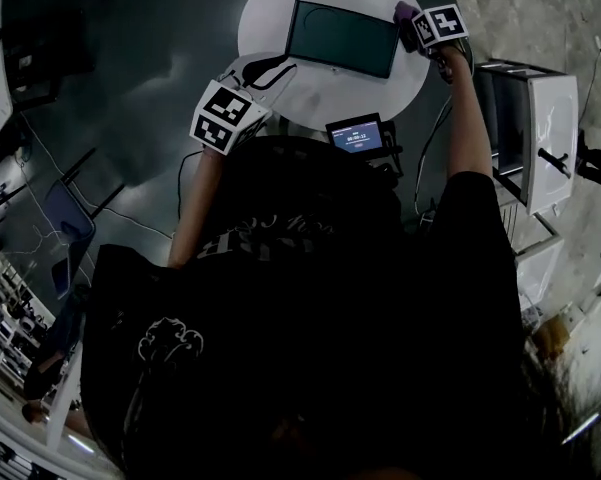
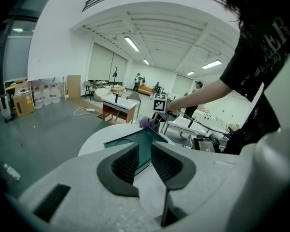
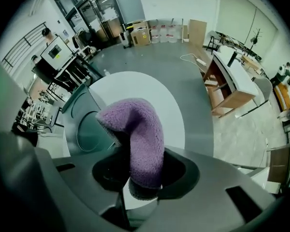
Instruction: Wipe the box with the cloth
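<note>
Box (image 1: 342, 38) lies flat on the round white surface (image 1: 270, 8), dark teal and shallow, long side facing you. In the right gripper view it (image 3: 84, 124) sits just beyond and to the left of the jaws, with a curved line marked on its face.

Cloth (image 3: 140, 139) next: purple and fleecy, clamped between the jaws of your right gripper (image 3: 145, 174), with the free end folded over and drooping toward the box. From the head view, that cloth (image 1: 407, 12) is at the box's far right corner, touching or just beside it, and your right gripper (image 1: 416, 30) is right behind it.

Your left gripper (image 1: 272, 68) is at the box's near left corner. Its jaws (image 2: 145, 161) stand a little apart, and the box corner (image 2: 144, 144) shows in the gap; whether the pads touch it I cannot tell.

A small lit screen (image 1: 357, 135) stands at the surface's near edge. A white cabinet (image 1: 540, 128) is off to your right.
</note>
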A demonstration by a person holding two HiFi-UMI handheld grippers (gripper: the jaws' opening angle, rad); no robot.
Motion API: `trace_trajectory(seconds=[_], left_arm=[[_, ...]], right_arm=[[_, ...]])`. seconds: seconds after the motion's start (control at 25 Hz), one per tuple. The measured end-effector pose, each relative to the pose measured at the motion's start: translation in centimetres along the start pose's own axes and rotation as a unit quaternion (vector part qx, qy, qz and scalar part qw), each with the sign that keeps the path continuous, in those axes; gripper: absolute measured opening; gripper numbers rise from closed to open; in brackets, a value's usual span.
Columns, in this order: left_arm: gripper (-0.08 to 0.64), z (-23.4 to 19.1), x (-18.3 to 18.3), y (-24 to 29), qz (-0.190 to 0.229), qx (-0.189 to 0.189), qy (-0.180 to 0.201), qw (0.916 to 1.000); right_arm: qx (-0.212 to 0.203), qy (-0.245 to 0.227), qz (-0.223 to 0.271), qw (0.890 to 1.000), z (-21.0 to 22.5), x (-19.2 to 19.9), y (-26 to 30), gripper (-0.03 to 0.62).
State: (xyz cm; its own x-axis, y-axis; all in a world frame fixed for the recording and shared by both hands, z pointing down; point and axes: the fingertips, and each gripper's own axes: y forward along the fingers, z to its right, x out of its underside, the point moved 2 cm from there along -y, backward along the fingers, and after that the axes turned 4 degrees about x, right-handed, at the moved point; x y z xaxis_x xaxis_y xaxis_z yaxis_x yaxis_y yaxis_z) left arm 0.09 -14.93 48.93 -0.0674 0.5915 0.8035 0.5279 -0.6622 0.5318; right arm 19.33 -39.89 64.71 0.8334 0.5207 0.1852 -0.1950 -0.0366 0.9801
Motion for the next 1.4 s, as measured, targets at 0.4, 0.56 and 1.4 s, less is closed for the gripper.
trace_trajectory(seconds=[0.4,0.56,1.4], left_arm=[[0.087,-1.2,1.2,-2.3,0.016,-0.022,-0.014,0.9995],[0.087,-2.7,2.0,-4.0,0.023,-0.036,-0.029,0.9987],[0.087,-12.8,8.1,-16.2,0.059,-0.072,-0.065,0.9935]], right_arm=[[0.029,-0.113,-0.028,0.993,-0.8,-4.2,-0.5,0.112],[0.017,-0.136,-0.034,0.99,-3.7,-7.4,0.2,0.112],[-0.021,-0.221,-0.05,0.974,-24.1,-22.2,7.0,0.112]])
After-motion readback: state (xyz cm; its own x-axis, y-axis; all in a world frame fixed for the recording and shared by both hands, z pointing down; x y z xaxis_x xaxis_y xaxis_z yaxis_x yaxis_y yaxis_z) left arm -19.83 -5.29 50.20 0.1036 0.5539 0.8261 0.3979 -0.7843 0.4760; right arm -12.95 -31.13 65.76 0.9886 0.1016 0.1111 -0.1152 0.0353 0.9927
